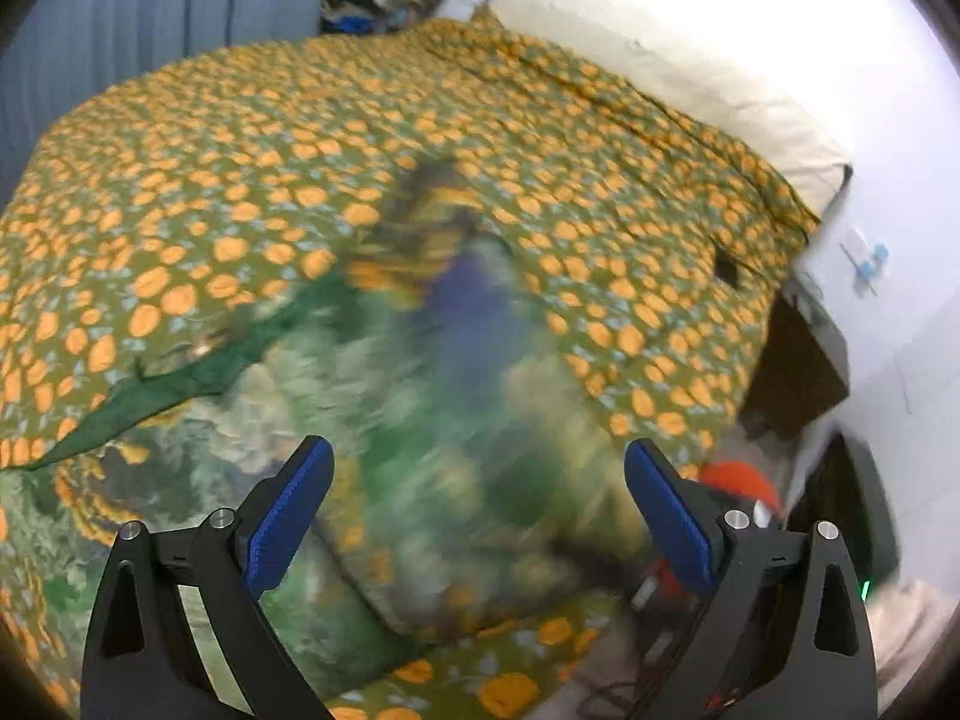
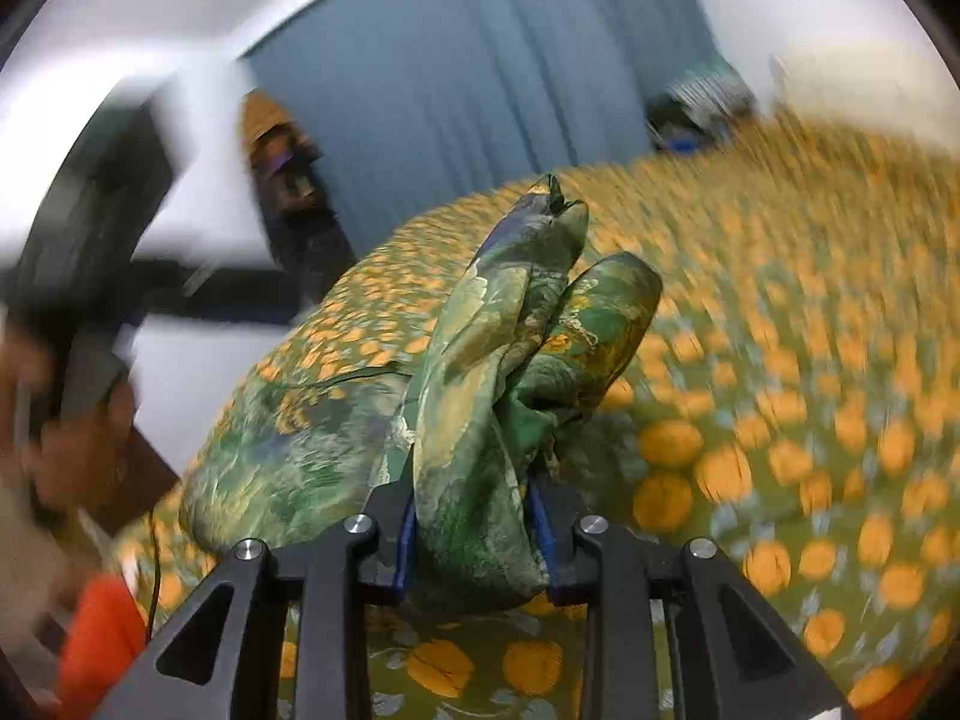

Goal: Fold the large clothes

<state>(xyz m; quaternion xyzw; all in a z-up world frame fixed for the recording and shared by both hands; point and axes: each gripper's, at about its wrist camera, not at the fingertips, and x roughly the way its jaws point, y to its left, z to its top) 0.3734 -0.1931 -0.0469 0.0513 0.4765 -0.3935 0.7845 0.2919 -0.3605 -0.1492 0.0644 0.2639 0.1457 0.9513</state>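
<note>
Green patterned garment [image 2: 480,420] — glossy fabric printed in green, cream, gold and some blue — bunched into thick upright folds at the near edge of the bed. The remainder [image 1: 252,480] lies spread, rumpled and motion-blurred, toward the near left, one dark green edge trailing leftward.

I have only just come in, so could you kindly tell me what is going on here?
A person with a handheld gripper in each hand is working on a green patterned garment lying on a bed covered by an orange-spotted bedspread. The right gripper has its jaws shut on a bunched fold of the garment. The left gripper hangs above the cloth with jaws wide open, holding nothing. Both views are blurred, and the garment is not yet folded.
</note>
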